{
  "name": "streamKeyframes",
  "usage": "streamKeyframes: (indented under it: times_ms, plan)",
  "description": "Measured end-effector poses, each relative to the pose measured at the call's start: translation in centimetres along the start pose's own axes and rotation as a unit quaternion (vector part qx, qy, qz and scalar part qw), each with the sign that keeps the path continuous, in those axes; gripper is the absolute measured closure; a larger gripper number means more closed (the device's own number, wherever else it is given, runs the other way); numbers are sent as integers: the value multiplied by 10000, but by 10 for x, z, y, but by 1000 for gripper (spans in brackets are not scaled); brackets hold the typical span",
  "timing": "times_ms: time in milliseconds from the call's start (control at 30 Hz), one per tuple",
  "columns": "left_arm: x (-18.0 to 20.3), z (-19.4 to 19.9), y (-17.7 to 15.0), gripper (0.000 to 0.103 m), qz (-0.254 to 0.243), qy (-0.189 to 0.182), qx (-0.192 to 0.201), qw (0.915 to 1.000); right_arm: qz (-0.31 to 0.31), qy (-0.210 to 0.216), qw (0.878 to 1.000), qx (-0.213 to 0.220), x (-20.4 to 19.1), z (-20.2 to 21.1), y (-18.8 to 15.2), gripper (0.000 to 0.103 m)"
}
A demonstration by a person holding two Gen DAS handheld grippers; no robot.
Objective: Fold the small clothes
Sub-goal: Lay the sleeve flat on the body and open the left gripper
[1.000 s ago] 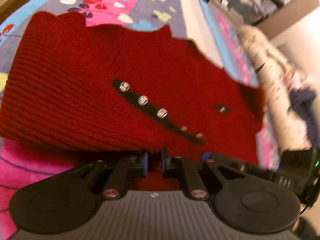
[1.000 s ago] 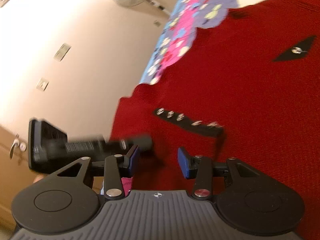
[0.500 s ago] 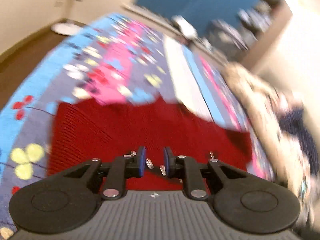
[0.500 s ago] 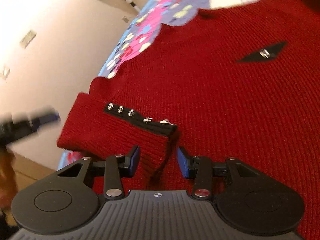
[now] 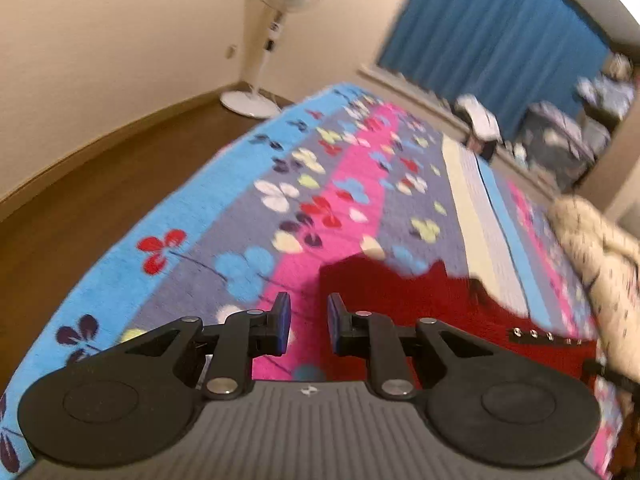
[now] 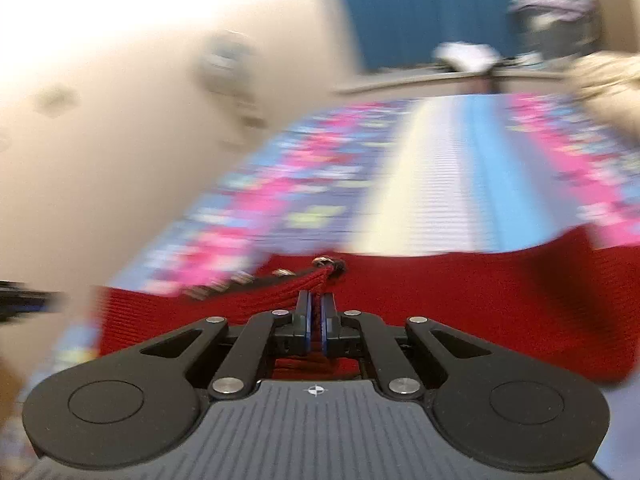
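A red knit garment [image 5: 416, 292] with a black strip of silver snaps [image 5: 548, 336] lies on a flowered blanket [image 5: 320, 184]. My left gripper [image 5: 305, 322] is open and empty, raised over the blanket just left of the garment's edge. In the right wrist view my right gripper [image 6: 316, 312] is shut on a fold of the red garment [image 6: 480, 300] beside its snap strip [image 6: 280, 274]; the cloth bunches between the pads. That view is blurred.
A standing fan [image 5: 276, 20] is at the far wall on the wooden floor [image 5: 80, 200]. A blue curtain [image 5: 500, 40] and piled things [image 5: 560, 140] are behind the bed. A cream patterned cloth [image 5: 600, 248] lies to the right.
My left gripper has let go of the garment, opened and pulled back to the left above the blanket. My right gripper has closed on the garment's folded edge near the snaps.
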State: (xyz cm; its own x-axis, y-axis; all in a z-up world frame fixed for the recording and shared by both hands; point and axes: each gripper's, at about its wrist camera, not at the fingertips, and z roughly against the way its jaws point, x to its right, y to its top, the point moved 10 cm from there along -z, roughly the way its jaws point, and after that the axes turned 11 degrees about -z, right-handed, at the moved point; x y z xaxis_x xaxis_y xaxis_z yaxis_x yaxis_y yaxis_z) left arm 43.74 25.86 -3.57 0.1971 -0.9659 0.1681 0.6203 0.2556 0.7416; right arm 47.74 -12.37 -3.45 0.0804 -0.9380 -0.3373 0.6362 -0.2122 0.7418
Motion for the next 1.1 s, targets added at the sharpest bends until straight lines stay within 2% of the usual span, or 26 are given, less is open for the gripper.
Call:
streamKeyframes:
  times_ms: [67,167,400,467,500,533,567,667,733,833,867,900,933,1000,1100]
  plan:
    - [15,-10,-8,83,-341,-36,-112,9993,-303,-380,9988,-92,38,-11,5,99]
    - [35,-24,-19,80,-703,-102,-266,9971,-386,-813,9959,-136,69,-17,6,99]
    - [80,-55,-47,79,-1189,-487,-626,9897,-320,-972,9945,-205,70,-31,0,99]
    - [92,-68,-62,79,-1445,-574,-916,9836,-277,-1062,9931,-418,73,-35,-9,98]
    - [93,-76,-74,78,-1767,-391,-1229,9758,-303,-1167,9917,-444,78,-36,-11,98]
    - [92,-83,-84,64,-2078,-155,-1412,9678,-359,-1272,9904,-414,84,-33,-10,97]
    - [91,-84,-86,58,-2247,-19,-1385,9645,-427,-1319,9897,-367,88,-32,-8,97]
    - [84,-81,-79,59,-2119,74,-1351,9679,-567,-1188,9913,-66,87,-22,4,96]
    - [79,-81,-74,59,-1972,135,-1263,9721,-573,-799,9951,40,75,-19,6,93]
    - [77,-77,-65,59,-1805,105,-1046,9779,-404,-376,9980,-299,56,-30,-7,88]
    - [77,-76,-62,59,-1779,110,-995,9790,-333,-382,9972,-551,54,-37,-16,86]
    - [75,-78,-62,59,-1786,145,-1020,9785,-251,-461,9946,-897,55,-46,-30,78]
    - [73,-80,-66,58,-1857,248,-1179,9752,-152,-603,9905,-1228,58,-55,-44,76]
    - [70,-85,-76,53,-1951,349,-1407,9700,84,-688,9904,-1195,58,-58,-50,77]
    - [69,-81,-67,53,-1761,299,-1243,9760,182,-692,9930,-939,50,-50,-39,76]
